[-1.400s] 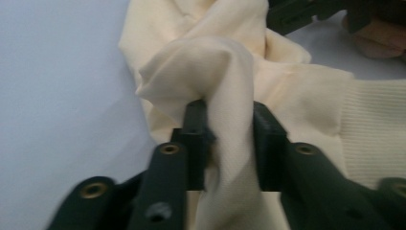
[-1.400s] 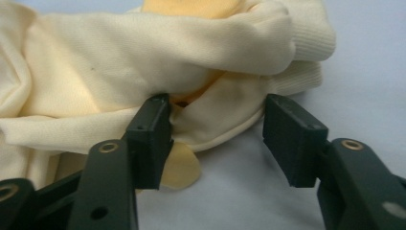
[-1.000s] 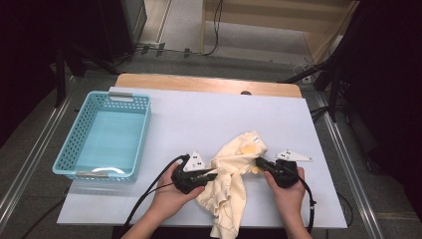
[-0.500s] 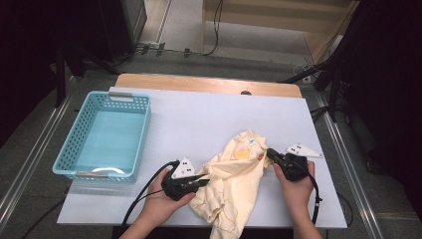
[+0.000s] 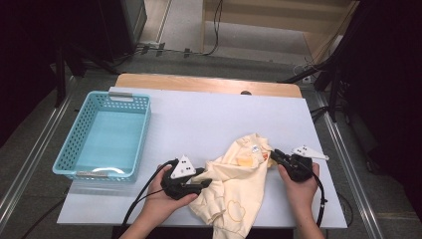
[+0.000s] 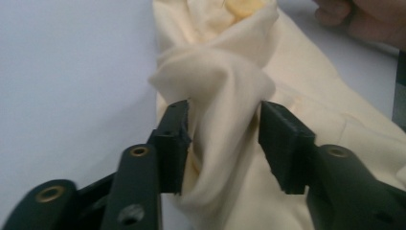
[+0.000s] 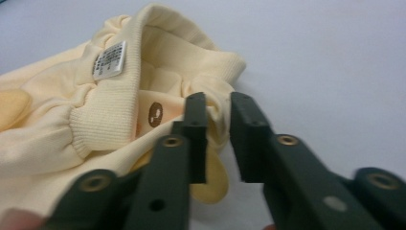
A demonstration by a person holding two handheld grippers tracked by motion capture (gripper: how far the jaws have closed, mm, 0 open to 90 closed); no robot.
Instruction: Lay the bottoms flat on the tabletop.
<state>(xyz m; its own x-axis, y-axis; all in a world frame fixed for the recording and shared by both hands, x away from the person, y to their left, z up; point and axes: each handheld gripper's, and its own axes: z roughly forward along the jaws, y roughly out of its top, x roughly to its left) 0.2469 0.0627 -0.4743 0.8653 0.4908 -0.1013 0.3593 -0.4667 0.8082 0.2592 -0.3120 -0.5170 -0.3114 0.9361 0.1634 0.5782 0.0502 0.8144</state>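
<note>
I see both hand-held grippers, left (image 5: 208, 184) and right (image 5: 274, 156), lying level, jaws just loosened, spread around the cream garment (image 5: 238, 185).

Black left gripper (image 5: 206, 185) and right gripper (image 5: 275, 157) carry brass-ringed screws, grey three-cornered plates and black cables.

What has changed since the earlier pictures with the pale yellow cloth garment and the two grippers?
Both hands drew apart, spreading the pale yellow cloth garment wider on the white table. The left gripper and right gripper have just been opening; cloth lies between the left jaws, unpressed. The blue plastic basket stayed put.
</note>
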